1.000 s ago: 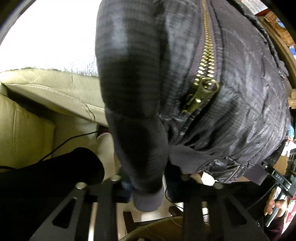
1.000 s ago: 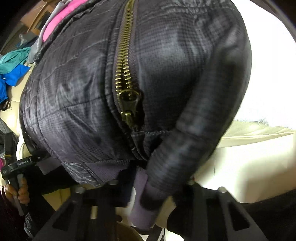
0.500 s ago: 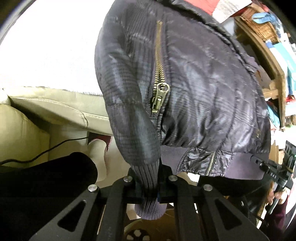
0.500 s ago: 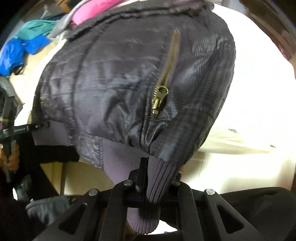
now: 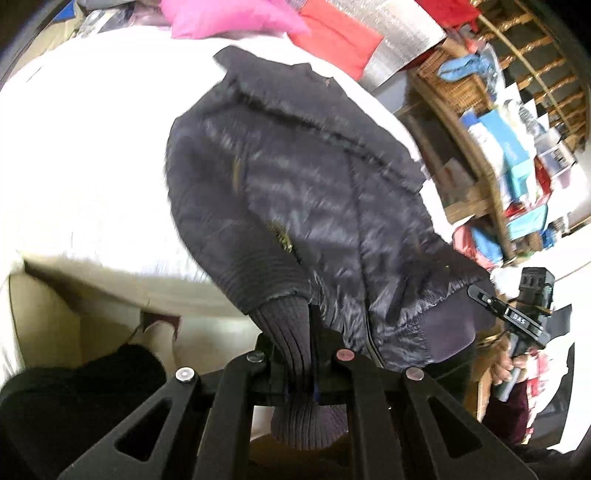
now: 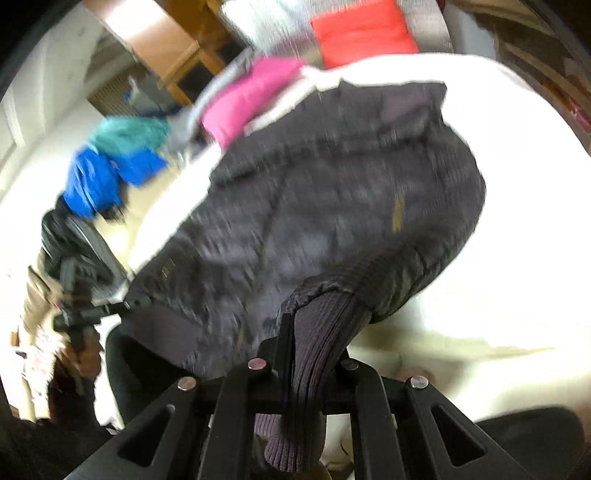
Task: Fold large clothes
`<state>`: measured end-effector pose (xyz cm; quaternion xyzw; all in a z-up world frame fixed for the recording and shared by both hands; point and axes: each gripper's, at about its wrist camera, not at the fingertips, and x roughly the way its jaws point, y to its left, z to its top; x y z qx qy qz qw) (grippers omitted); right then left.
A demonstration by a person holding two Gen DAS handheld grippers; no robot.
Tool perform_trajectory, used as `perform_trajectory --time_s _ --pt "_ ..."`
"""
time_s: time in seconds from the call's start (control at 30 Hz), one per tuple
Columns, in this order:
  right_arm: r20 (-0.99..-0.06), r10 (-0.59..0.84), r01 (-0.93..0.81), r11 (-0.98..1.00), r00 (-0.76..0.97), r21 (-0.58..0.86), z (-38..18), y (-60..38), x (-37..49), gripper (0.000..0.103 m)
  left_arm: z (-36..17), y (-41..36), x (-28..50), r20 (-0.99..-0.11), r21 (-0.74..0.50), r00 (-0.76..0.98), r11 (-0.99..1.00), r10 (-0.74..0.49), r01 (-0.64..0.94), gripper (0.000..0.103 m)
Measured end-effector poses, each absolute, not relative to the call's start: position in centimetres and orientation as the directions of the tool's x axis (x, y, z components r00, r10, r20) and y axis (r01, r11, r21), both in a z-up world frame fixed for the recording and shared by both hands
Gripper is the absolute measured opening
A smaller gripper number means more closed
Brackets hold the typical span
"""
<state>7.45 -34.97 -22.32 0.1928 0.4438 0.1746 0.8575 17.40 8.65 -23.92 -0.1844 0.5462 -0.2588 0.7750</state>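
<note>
Both tongs clenched on jacket (image 5: 332, 206) cuffs | shelves (image 5: 517, 122): left view | blue garment (image 6: 99, 177): right view

jacket (image 5: 317, 206) on bed (image 5: 92, 166), pillows (image 5: 229, 16) behind, shelves (image 5: 517, 122) right

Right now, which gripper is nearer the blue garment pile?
Left. Left gripper shows just beside the blue garment pile; right gripper clamps a cuff across the jacket from it.

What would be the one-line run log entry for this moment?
left claw: shut on left cuff | right claw: shut on right cuff | jacket: on white surface
</note>
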Motion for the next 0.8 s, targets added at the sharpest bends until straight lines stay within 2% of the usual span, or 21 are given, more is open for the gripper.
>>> perform_trajectory --time_s 0.2,0.43,0.67,0.8 --pt "-0.57 0.453 -0.125 0.844 0.685 0.521 -17.8 -37.6 11.2 0.01 -19.1 9.7 21.8 -0.699 -0.591 0.356 0.781 -0.62 0.201 0.009" --pt "-0.453 0.423 -0.094 0.804 0.785 0.588 -15.7 -41.0 16.6 0.01 -15.2 11.1 27.6 -0.639 -0.623 0.446 0.762 -0.627 0.178 0.009" --pt "-0.358 0.377 -0.072 0.768 0.854 0.636 -15.9 -43.1 22.5 0.01 -13.6 9.6 34.0 -0.576 -0.652 0.523 0.739 -0.628 0.169 0.009" --pt "-0.336 0.354 -0.05 0.75 0.873 0.66 -16.7 -44.1 26.4 0.01 -13.8 8.7 37.7 -0.549 -0.672 0.55 0.724 -0.63 0.158 0.009"
